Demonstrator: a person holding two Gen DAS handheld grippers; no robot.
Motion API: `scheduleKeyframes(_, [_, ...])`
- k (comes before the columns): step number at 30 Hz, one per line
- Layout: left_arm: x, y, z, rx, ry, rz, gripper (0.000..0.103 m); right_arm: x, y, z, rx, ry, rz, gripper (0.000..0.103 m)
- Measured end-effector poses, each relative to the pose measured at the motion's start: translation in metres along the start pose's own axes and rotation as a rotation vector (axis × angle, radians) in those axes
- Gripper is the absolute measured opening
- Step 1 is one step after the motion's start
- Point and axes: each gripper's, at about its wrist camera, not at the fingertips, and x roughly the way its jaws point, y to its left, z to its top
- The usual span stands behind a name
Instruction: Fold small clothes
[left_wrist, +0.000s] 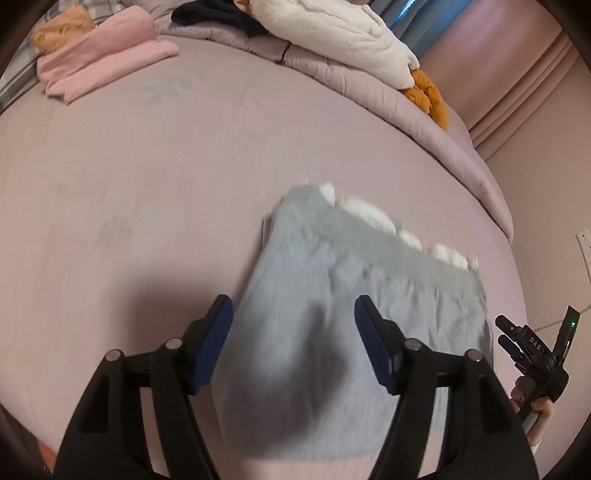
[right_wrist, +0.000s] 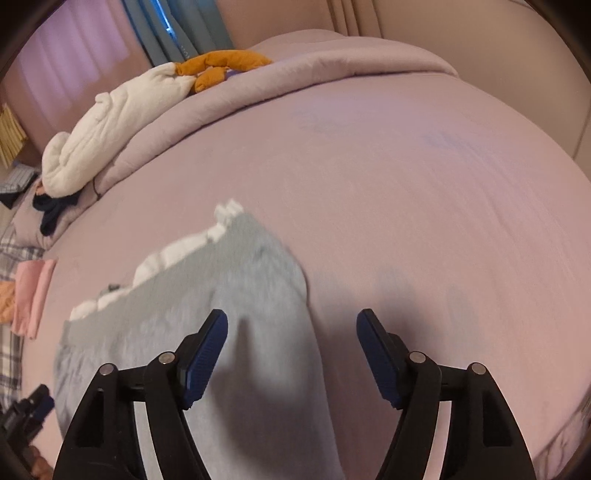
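The grey knit garment with a white ruffled edge (left_wrist: 332, 314) lies on the mauve bedsheet (left_wrist: 147, 184). Beyond the garment, a rolled mauve quilt (left_wrist: 332, 70) crosses the bed, and a white plush toy with orange feet (left_wrist: 332, 29) rests on it. Far left of the garment, at the sheet's edge, sits a folded pink cloth (left_wrist: 103, 55).

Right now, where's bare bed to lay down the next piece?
Widest bare sheet lies between the gray garment and the folded pink stack. More bare sheet shows right of the garment in the right wrist view, up to the rolled comforter. Crowded: the far edge, with white plush, dark clothes and the pink stack.
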Motion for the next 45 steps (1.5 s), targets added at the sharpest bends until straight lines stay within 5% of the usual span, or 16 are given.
scheduleKeyframes(9, [-0.002, 0.012, -0.039, -0.011, 0.030, 0.021, 0.074, -0.022, -0.017, -0.048, -0.024, 0.051, 0.032, 0.079])
scheduleKeyframes(20, [0.006, 0.022, -0.058, -0.081, 0.073, -0.072, 0.072, -0.019, -0.040, -0.079, 0.104, 0.119, 0.263, 0.079])
scheduleKeyframes(30, [0.018, 0.018, -0.057, -0.119, 0.094, -0.127, 0.057, 0.005, -0.036, -0.073, 0.242, 0.098, 0.471, 0.079])
scheduleKeyframes(33, [0.021, 0.018, -0.054, -0.138, 0.102, -0.143, 0.044, 0.009, -0.029, -0.068, 0.251, 0.077, 0.474, 0.064])
scheduleKeyframes(35, [0.020, 0.016, -0.055, -0.134, 0.098, -0.135, 0.041, 0.012, -0.025, -0.065, 0.244, 0.082, 0.437, 0.036])
scheduleKeyframes(37, [0.019, 0.014, -0.056, -0.120, 0.091, -0.123, 0.040, 0.007, -0.023, -0.061, 0.229, 0.071, 0.437, 0.026])
scheduleKeyframes(45, [0.011, 0.003, -0.060, -0.113, 0.128, -0.147, 0.035, -0.037, -0.024, -0.044, 0.194, -0.032, 0.446, 0.018])
